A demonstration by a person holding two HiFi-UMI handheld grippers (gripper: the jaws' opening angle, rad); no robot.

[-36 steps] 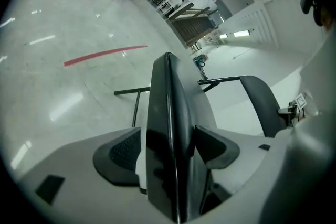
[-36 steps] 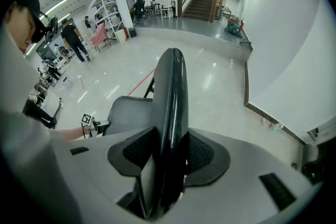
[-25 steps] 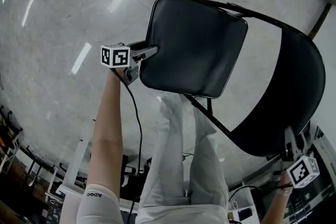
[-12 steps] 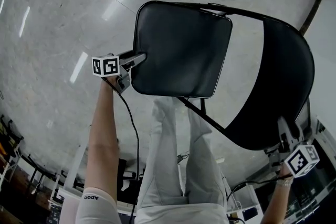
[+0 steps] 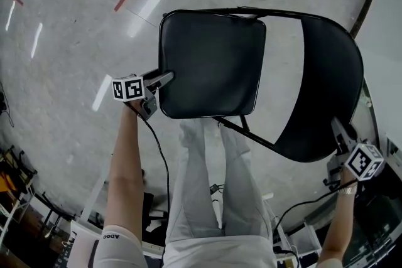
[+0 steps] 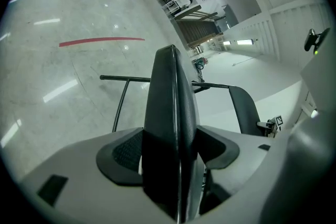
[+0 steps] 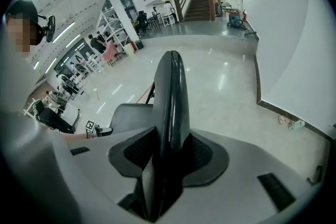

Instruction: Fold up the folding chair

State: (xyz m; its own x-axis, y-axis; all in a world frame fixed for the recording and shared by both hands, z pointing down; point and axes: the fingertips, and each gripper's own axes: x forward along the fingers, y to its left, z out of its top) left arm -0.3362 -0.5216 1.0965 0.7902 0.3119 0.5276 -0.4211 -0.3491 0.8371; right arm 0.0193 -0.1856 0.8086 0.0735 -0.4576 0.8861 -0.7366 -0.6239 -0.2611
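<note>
Black folding chair (image 5: pixel 213 66) stands on the grey floor (image 5: pixel 75 22). The left gripper (image 5: pixel 166 77) has its fingers clamped on the seat's (image 5: pixel 207 59) edge. The right gripper's (image 5: pixel 337 130) fingers, just closing, pinch the backrest (image 5: pixel 326 85) rim.

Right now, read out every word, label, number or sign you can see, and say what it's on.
"ADCC", roughly: small white letters on the sleeve; last letters uncertain.
Left gripper and right gripper, whose jaws have just been closing on the folding chair: cubes bear black-and-white square markers, no letters.
Folding chair: no print visible.
Anything on the shelving: too small to read.
</note>
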